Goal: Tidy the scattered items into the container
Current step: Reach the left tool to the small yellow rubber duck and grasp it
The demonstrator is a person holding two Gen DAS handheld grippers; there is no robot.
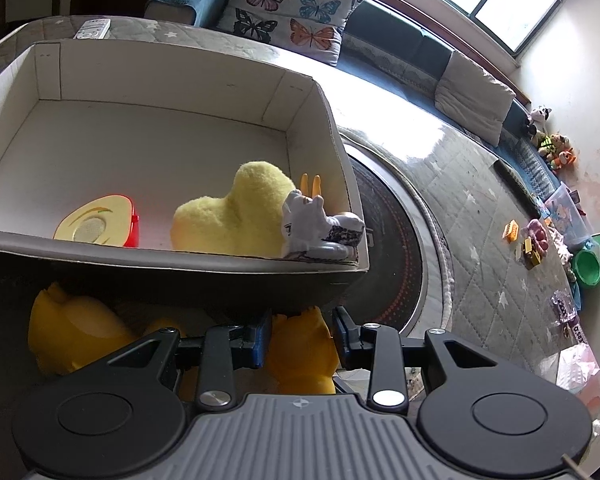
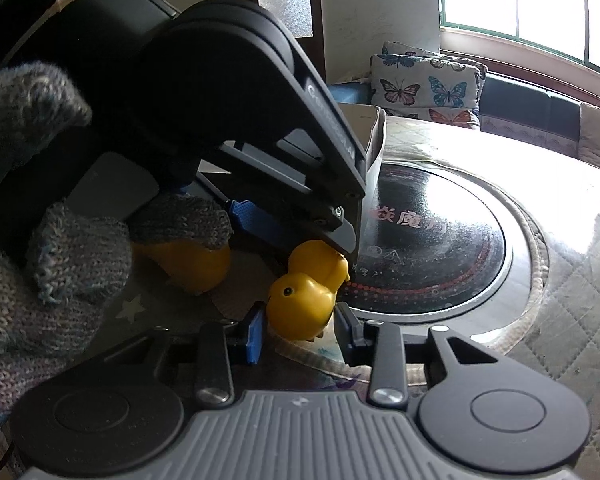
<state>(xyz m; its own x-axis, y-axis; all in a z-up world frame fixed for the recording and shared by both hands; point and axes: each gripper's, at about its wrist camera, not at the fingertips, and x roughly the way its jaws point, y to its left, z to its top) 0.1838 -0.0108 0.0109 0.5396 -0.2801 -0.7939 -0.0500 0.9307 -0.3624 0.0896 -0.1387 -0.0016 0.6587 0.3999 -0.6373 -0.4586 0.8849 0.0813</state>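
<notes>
Biggest thing in front of me was the table (image 1: 472, 184), covered with a quilted, star-printed cover, with a round black glass disc (image 2: 432, 240) set into its middle. The white cardboard box (image 1: 148, 80) sat on the table just beside that disc, open at the top. It already had a fluffy yellow plush (image 1: 232, 216), a flat yellow-and-red toy (image 1: 100, 226) and a little white figure (image 1: 312, 224) in it, all bunched along the near wall.

My left hand (image 2: 60, 260), in a grey knit glove, was wrapped round the left tool (image 1: 302, 330), which pointed down right in front of the box's near wall. Its pads sat against both sides of a second duck (image 1: 300, 356), so clamped on that one as far as I could see. A third duck (image 1: 72, 336) lay on the table off to its left, in the box's shadow.

My right tool (image 2: 300, 320) was squeezed tight on a yellow rubber duck (image 2: 300, 300), one blue pad on each flank, down at table level at the edge of the disc, outside the box.
</notes>
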